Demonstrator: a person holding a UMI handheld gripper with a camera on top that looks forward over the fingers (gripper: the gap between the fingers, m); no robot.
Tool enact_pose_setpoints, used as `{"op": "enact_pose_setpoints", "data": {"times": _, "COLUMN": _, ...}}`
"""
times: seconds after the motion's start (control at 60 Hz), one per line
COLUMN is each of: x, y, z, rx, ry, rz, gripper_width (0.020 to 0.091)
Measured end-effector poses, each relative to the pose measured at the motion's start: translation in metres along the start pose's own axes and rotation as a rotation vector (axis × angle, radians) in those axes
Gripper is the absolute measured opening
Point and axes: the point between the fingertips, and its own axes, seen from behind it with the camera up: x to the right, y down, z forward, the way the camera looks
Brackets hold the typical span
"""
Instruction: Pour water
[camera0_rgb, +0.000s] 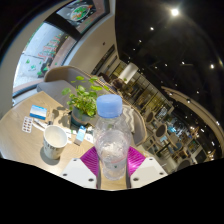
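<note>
Gripper view: the gripper (112, 158) is clenched on a clear water bottle (111, 135) with a blue cap (109, 105); the magenta pads (92, 158) press its lower sides from both flanks. The bottle stands upright between the fingers. Beyond it a round table (25, 140) carries a white cup (54, 139) off to the left, a potted plant (84, 100) behind, and a small blue-and-white pack (38, 111) farther back. A chair (60, 78) stands past the table.
</note>
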Motion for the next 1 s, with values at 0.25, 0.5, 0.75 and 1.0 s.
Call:
{"op": "enact_pose_setpoints", "data": {"times": 0.25, "x": 0.007, "y": -0.02, "z": 0.07, "rx": 0.015, "ry": 0.166, "rz": -0.591, "gripper_width": 0.0329}}
{"op": "enact_pose_setpoints", "data": {"times": 0.5, "x": -0.027, "y": -0.027, "z": 0.102, "rx": 0.058, "ry": 0.253, "rz": -1.164, "gripper_width": 0.0328}}
{"op": "enact_pose_setpoints", "data": {"times": 0.75, "x": -0.05, "y": -0.033, "z": 0.099, "rx": 0.098, "ry": 0.256, "rz": -1.386, "gripper_width": 0.0331}}
{"op": "enact_pose_setpoints", "data": {"times": 1.0, "x": -0.047, "y": -0.039, "z": 0.087, "rx": 0.109, "ry": 0.148, "rz": -1.109, "gripper_width": 0.0332}}
